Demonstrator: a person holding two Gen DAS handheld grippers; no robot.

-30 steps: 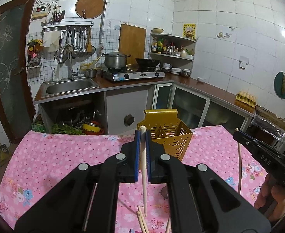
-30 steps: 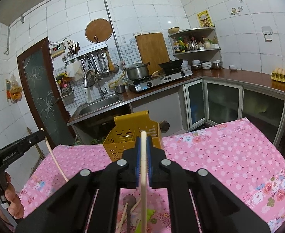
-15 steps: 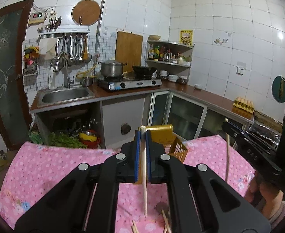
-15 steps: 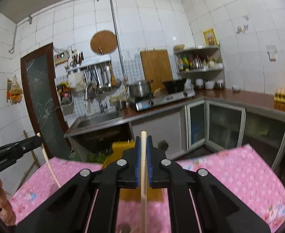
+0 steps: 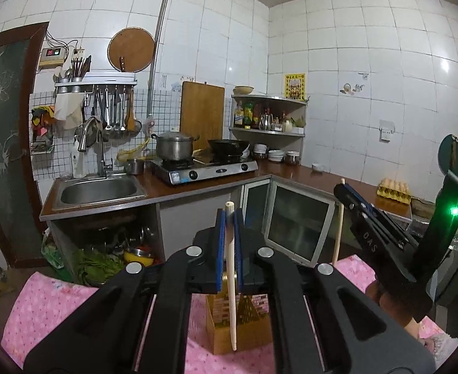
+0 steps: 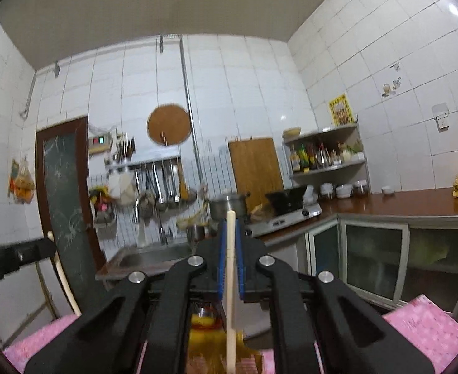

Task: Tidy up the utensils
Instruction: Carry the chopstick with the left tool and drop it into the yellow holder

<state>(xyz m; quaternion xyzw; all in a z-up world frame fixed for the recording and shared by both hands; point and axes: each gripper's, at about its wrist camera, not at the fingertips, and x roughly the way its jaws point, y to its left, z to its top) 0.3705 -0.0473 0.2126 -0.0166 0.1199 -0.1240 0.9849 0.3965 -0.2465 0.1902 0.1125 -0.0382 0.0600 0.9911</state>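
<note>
My left gripper [image 5: 229, 224] is shut on a pale wooden chopstick [image 5: 231, 296] that hangs down over the yellow slotted utensil holder [image 5: 244, 327] on the pink flowered tablecloth [image 5: 51, 308]. My right gripper [image 6: 230, 249] is shut on a second wooden chopstick [image 6: 230, 311], held upright above the same yellow holder [image 6: 210, 336]. In the left wrist view the right gripper [image 5: 342, 191] shows at the right with its chopstick [image 5: 338, 230]. In the right wrist view the left gripper [image 6: 46, 246] shows at the left edge with its chopstick [image 6: 65, 283].
Behind the table stand a counter with a steel sink [image 5: 98, 188], a gas stove [image 5: 205, 170] with a pot and a wok, glass-door cabinets [image 5: 297, 224] and an egg tray [image 5: 394, 190]. Vegetables and bowls lie under the sink [image 5: 104, 261].
Both grippers have risen and tilted upward with their chopsticks. The tablecloth and loose utensils have dropped out of view. The yellow holder now sits low, right under both chopsticks.
</note>
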